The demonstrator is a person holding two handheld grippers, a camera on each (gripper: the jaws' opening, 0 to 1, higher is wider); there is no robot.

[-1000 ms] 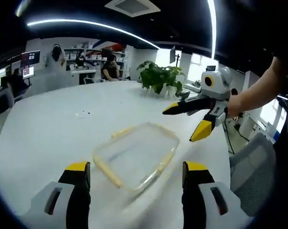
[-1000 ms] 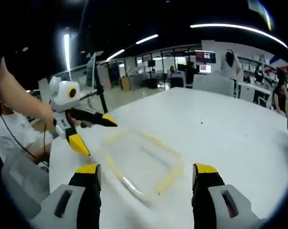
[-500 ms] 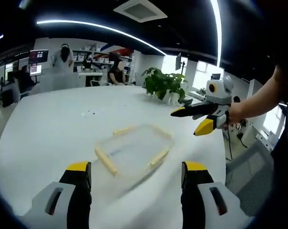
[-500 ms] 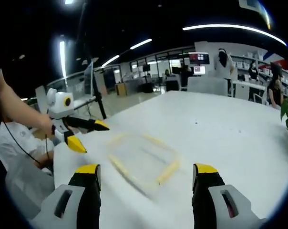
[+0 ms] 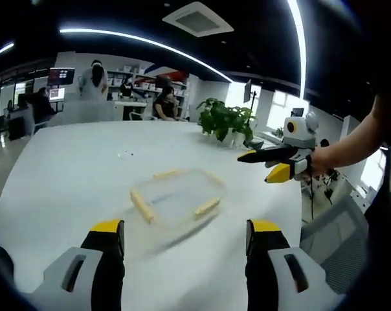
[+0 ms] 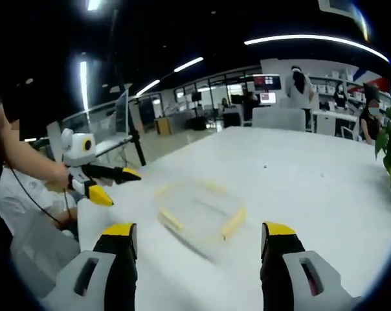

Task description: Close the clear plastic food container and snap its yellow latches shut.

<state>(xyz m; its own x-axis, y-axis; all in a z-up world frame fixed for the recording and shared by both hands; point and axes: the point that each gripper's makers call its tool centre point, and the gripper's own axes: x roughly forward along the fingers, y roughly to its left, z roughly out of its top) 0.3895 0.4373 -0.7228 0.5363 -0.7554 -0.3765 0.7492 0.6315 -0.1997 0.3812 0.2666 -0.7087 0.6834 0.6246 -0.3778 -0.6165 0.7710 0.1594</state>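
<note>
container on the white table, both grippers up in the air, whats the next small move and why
Probably bring the right gripper down toward the clear container, aiming at a yellow latch. The container lies flat on the white table with its lid apparently on. Both grippers hang open and apart from it, the left gripper off to its side, so nothing is pressing a latch. Whether the latches are snapped is too blurred to tell.

Both grippers, left (image 5: 181, 249) and right (image 6: 200, 253), have drawn back from the container (image 5: 177, 197).
</note>
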